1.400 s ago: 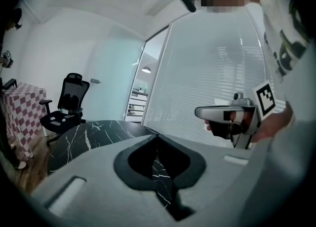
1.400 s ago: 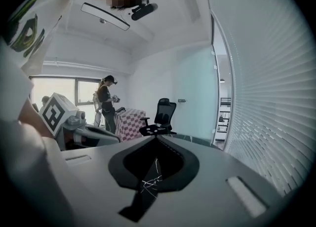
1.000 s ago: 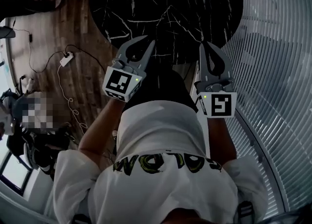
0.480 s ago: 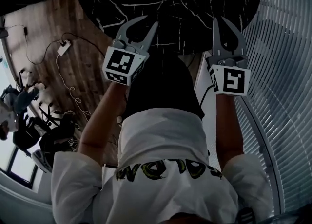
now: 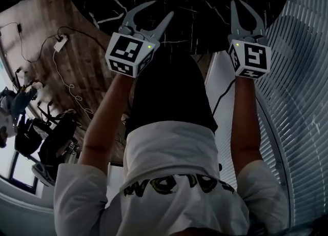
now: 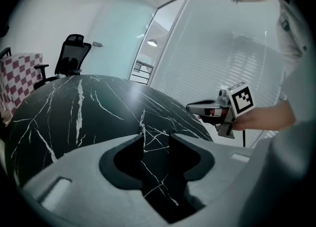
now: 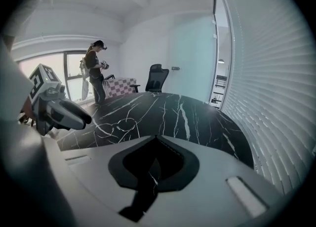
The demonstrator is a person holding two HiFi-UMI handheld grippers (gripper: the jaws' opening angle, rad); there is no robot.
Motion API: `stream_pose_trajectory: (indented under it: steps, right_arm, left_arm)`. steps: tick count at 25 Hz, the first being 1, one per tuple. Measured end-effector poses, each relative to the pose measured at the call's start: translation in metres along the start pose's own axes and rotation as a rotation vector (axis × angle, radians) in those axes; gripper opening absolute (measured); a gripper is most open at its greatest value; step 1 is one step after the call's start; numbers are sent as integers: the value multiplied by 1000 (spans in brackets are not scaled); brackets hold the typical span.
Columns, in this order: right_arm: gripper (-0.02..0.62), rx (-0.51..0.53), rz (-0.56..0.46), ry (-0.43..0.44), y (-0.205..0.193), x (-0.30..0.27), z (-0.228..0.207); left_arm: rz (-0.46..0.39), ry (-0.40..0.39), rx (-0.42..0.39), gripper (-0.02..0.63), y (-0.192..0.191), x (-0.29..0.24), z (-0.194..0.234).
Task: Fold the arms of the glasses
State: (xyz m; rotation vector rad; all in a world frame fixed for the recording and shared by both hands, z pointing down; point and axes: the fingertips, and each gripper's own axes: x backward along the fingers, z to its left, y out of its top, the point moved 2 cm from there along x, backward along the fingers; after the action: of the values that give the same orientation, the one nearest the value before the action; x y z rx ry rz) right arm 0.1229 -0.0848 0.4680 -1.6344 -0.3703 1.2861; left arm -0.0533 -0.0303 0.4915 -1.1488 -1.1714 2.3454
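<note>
Glasses cannot be made out for certain. A pale double loop point(image 7: 121, 126) on the black marble table point(image 5: 205, 4), seen only in the right gripper view, is judged to be either their frame or mere veining. If it is the frame, it lies flat ahead of both grippers with its long axis across that view, nearer the left gripper point(image 5: 163, 8) than the right gripper point(image 5: 237, 5). The left jaws have just been opening and are held spread with nothing between them. The right jaws are pressed together, empty. Both grippers are held over the table's near edge.
</note>
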Motion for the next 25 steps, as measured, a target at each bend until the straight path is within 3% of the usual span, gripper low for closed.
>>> stream_pose_trajectory:
  steps: [9,25]
  right_arm:
    - [3,110,78,96,-29,-41,-1]
    - [3,162,105,212,-35,-55,30]
  left_arm:
    - [21,-2,-79,193,-4,-18,-6]
    - [41,-16,-93,196,-9,-28,-14]
